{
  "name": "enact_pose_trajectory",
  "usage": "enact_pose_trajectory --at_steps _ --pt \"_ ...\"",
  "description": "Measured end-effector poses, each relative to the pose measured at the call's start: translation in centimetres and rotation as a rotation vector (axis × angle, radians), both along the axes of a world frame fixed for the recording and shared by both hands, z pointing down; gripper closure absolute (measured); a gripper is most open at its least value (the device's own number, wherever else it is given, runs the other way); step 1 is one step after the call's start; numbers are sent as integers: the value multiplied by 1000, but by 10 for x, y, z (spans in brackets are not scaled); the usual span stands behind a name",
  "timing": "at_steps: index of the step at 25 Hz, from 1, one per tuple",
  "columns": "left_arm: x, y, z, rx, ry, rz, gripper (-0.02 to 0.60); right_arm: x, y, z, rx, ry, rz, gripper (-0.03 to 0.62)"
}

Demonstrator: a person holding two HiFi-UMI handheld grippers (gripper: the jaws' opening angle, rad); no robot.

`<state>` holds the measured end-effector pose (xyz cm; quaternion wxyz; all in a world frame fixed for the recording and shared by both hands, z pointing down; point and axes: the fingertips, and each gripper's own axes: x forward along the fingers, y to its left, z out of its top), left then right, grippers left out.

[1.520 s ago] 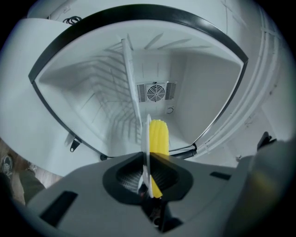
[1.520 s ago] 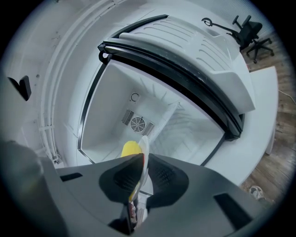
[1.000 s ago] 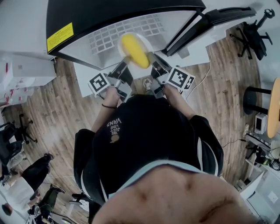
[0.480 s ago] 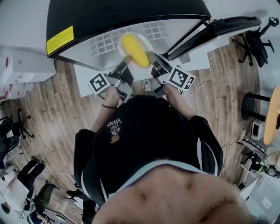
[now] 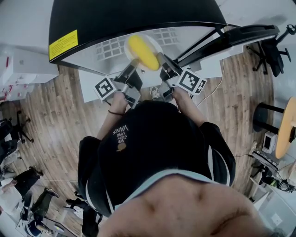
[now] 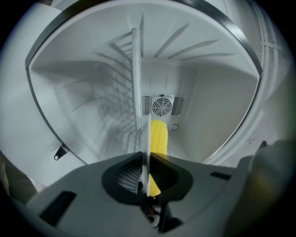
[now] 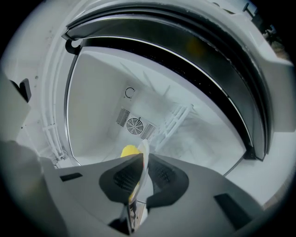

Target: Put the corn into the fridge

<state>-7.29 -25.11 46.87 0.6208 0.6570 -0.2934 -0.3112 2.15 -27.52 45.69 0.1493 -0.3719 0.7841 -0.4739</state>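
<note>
Seen from above, a person in a black shirt (image 5: 152,143) stands on a wood floor (image 5: 55,111) before an open fridge (image 5: 129,14), with an office chair (image 5: 273,44) well apart at right. The left claw (image 5: 134,65) and the right claw (image 5: 161,59) are each pinched narrow on opposite rims of a white plate (image 5: 156,46), held in the fridge mouth. On the plate lies the corn (image 5: 142,52), a bright yellow cob with ribbed kernel rows. A wire shelf (image 5: 113,44) shows on both sides of the plate. A round fan grille (image 6: 162,106) marks the white back wall
</note>
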Motion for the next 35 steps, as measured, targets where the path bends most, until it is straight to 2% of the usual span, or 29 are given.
enact_pose_trajectory --at_steps 11,22,35 --pt "-5 -11 -2 -13 50 -75 540 -6 -17 -4 14 7 -36 557" --pt "-8 -19 -4 -15 50 -108 540 -11 -31 -7 23 -5 -71 557" --pt "-6 -26 -3 -34 84 -144 540 -7 -38 -9 40 -27 -79 543"
